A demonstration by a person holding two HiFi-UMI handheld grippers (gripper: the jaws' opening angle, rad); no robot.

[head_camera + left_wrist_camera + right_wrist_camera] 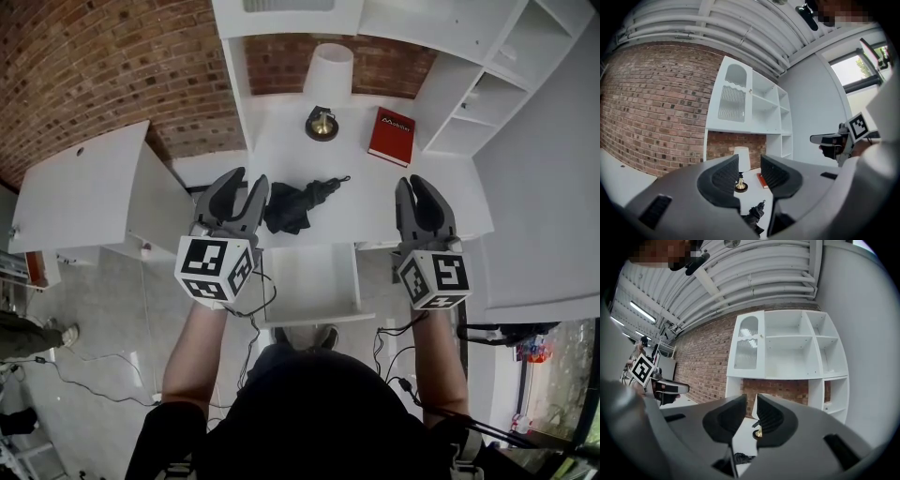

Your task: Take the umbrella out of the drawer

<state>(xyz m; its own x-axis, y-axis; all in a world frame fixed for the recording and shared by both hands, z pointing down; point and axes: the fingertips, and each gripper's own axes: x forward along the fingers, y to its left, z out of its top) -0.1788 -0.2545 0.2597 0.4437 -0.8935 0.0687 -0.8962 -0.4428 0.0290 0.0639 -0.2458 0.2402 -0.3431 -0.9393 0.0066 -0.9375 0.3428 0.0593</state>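
We see the white counter with the lamp at its back, and the job looks all but done. The drawer, nearer to us than the lamp and in line with it, stands pulled out below the counter's front edge, and the part of it we can see is bare. The left gripper, nearer than the lamp and to its left, has its jaws clenched down to a slit with nothing in them. The right gripper, nearer than the lamp and to its right, has its jaws a little apart, also on nothing. The umbrella, black and folded, lies on the counter in front of the lamp, just beside the left gripper and free of both pairs of jaws. We judge that what is left is drawing the hands back and perhaps shutting the drawer.
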